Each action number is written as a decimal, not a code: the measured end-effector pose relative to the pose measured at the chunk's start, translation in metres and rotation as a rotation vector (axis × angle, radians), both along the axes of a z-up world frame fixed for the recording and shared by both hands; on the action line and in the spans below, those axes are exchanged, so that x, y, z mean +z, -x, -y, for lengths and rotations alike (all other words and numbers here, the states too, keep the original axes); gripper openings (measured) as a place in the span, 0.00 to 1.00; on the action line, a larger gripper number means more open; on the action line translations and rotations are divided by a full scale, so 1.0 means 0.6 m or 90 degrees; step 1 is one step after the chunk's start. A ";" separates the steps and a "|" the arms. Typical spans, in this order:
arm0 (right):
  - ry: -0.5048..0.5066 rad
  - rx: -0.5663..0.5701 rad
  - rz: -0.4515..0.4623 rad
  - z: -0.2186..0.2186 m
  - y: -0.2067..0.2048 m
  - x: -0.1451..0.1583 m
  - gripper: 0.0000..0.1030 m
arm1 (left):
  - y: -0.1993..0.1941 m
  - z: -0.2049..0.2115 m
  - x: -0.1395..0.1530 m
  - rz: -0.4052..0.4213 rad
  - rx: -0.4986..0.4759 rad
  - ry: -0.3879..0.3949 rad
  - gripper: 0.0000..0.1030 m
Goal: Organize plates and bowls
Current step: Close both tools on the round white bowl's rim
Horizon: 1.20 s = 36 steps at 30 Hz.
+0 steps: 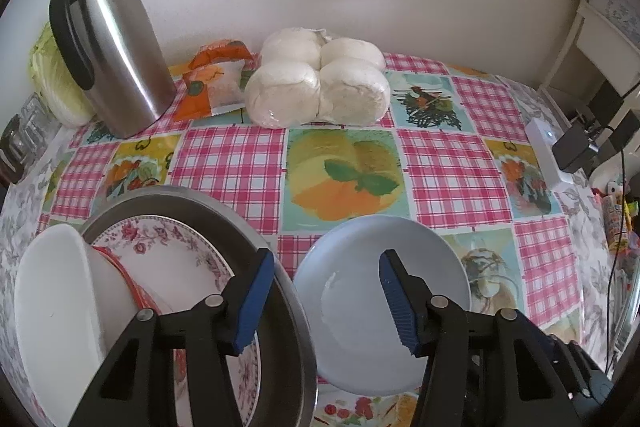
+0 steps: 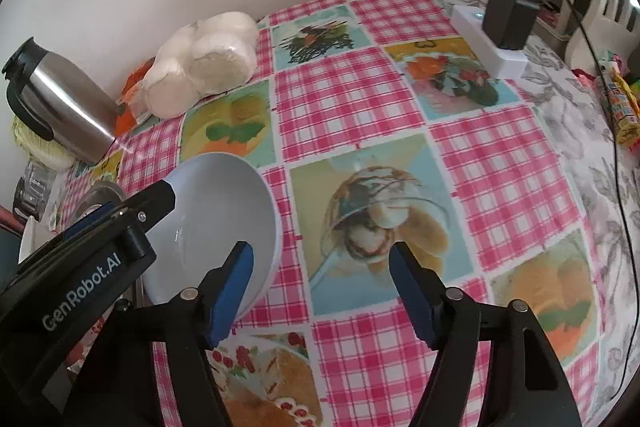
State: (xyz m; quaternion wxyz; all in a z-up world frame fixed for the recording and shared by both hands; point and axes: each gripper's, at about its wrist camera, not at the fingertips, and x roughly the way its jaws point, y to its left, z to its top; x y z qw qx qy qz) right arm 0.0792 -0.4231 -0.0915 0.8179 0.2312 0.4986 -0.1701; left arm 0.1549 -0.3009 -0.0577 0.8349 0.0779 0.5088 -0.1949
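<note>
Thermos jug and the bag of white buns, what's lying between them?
In the left wrist view, an orange-patterned packet lies on the tablecloth between the thermos jug and the bag of buns.

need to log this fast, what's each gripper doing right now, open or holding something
Left gripper: open, holding nothing, poised over the blue bowl.
Right gripper: open, holding nothing, above the tablecloth beside the bowl.

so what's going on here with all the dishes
A person with a gripper in each hand is sorting dishes on a checked tablecloth. Both the left gripper and the right gripper are open and hold nothing. A pale blue plate lies on the cloth beside a metal basin, which holds a floral plate and a white bowl leaning on edge. The left gripper hovers over the gap between basin and plate.
</note>
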 end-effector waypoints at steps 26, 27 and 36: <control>-0.071 -0.044 0.042 0.036 0.005 -0.024 0.08 | 0.009 0.017 -0.005 0.005 -0.034 -0.004 0.45; -0.076 -0.047 0.044 0.039 0.007 -0.025 0.08 | 0.010 0.018 -0.007 -0.004 -0.039 0.002 0.43; -0.095 -0.059 0.047 0.050 0.012 -0.031 0.08 | 0.020 0.037 -0.031 -0.032 -0.065 -0.006 0.31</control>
